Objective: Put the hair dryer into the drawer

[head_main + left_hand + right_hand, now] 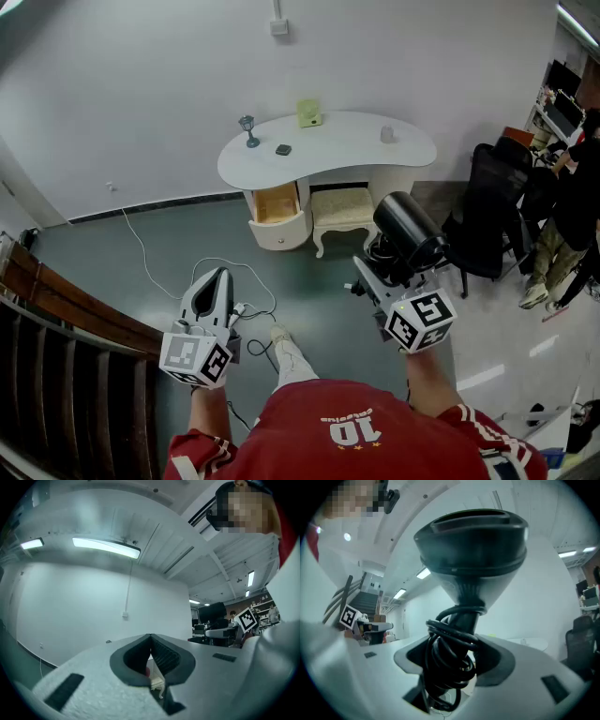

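Note:
My right gripper (386, 257) is shut on the black hair dryer (409, 229), held level over the floor. In the right gripper view the handle, wrapped in its coiled black cord (451, 656), sits between the jaws, and the dryer's barrel (471, 550) rises above them. The left gripper (217, 276) hangs at the lower left with its jaws shut together and nothing between them (151, 657). Ahead stands a white curved desk (347, 155), whose top left drawer (277, 204) is pulled open and shows a wooden inside. Both grippers are well short of the desk.
A cream stool (342, 210) sits under the desk beside the drawer. On the desktop are a goblet (248, 129), a green box (309, 114), a small dark object (283, 149) and a cup (387, 134). A white cable (150, 267) trails across the floor. Black office chair (489, 217) at right, stair rail (56, 300) at left.

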A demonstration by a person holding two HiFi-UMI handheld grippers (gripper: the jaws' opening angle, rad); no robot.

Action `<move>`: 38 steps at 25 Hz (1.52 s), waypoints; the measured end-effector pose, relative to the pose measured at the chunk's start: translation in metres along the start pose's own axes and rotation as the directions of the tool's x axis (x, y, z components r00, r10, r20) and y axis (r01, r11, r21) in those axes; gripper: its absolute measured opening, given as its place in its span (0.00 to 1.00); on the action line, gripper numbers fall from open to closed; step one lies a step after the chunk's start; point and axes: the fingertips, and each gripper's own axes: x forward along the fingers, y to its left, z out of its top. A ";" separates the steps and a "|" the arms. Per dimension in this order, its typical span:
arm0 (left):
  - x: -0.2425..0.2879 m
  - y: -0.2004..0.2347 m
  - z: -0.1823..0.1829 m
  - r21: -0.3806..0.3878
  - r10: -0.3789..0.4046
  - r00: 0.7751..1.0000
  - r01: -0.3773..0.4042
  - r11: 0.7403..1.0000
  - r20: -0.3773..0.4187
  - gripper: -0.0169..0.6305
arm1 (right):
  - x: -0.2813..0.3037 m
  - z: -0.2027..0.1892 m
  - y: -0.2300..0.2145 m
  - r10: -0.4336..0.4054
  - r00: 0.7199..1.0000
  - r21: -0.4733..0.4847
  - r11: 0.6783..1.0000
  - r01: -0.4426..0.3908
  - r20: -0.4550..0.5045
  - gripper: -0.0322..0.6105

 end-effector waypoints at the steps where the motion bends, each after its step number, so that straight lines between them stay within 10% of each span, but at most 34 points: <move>1: 0.001 -0.001 0.001 0.011 -0.005 1.000 0.005 1.000 0.000 0.03 | 0.002 -0.001 -0.001 -0.001 1.000 -0.001 1.000 0.001 0.000 0.47; 26: 0.029 0.013 -0.007 0.017 -0.023 1.000 0.023 1.000 -0.022 0.03 | 0.051 -0.016 -0.005 0.034 0.999 -0.027 0.999 -0.034 -0.021 0.47; 38: 0.089 0.117 -0.041 -0.030 0.037 0.998 -0.038 0.999 -0.052 0.03 | 0.187 -0.039 0.004 0.147 0.985 -0.071 0.986 -0.154 -0.092 0.46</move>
